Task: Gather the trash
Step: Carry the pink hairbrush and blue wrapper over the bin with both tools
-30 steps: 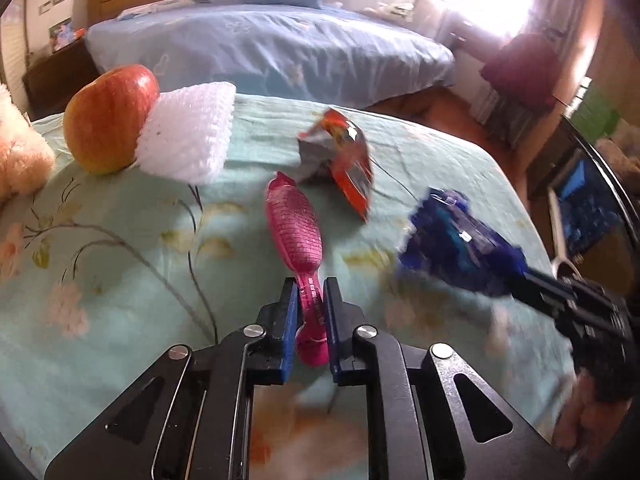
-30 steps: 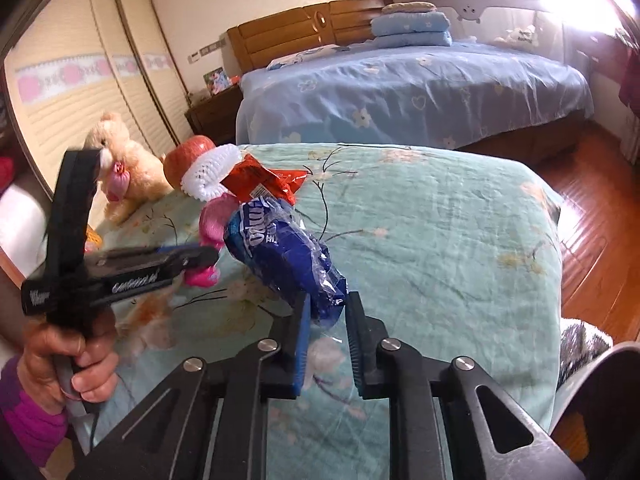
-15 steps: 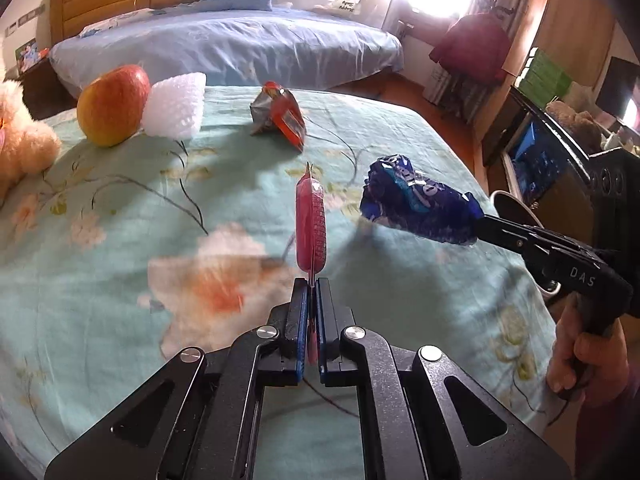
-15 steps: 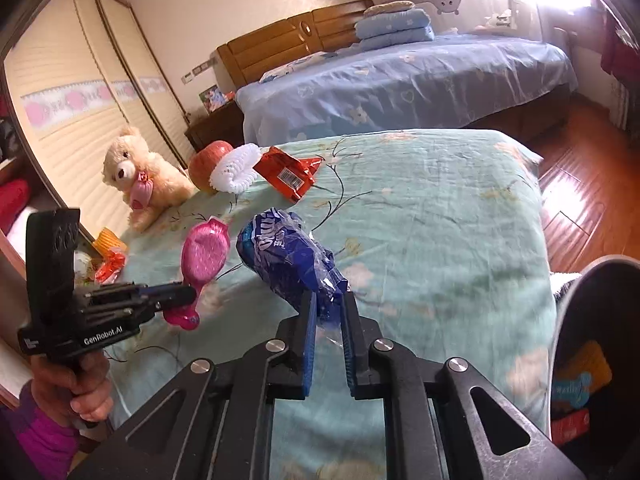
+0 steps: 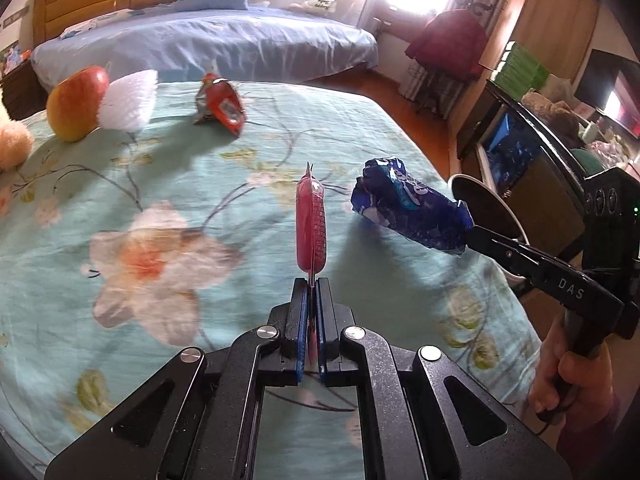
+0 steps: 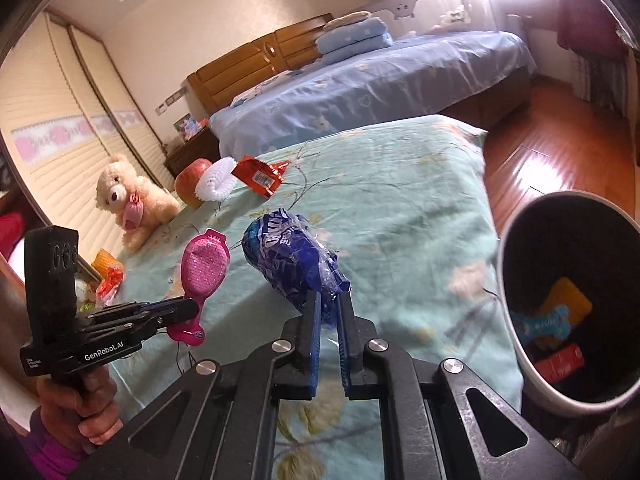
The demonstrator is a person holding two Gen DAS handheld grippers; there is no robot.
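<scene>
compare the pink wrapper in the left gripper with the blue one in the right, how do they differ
The pink wrapper is flat and paddle-shaped; the blue wrapper is bulky and crumpled. The pink one has a textured, glittery face; the blue one carries white lettering. The left gripper pinches the pink one's narrow end; the right gripper grips the blue one's twisted end. Both are held off the bedspread.

You are working in a home bedroom: a bed in blue bedding is lying at 12 o'clock beneath a wooden headboard, a teddy bear is sitting at 10 o'clock by sliding wardrobe doors, and sunlight is pouring onto the wooden floor at 2 o'clock.
</scene>
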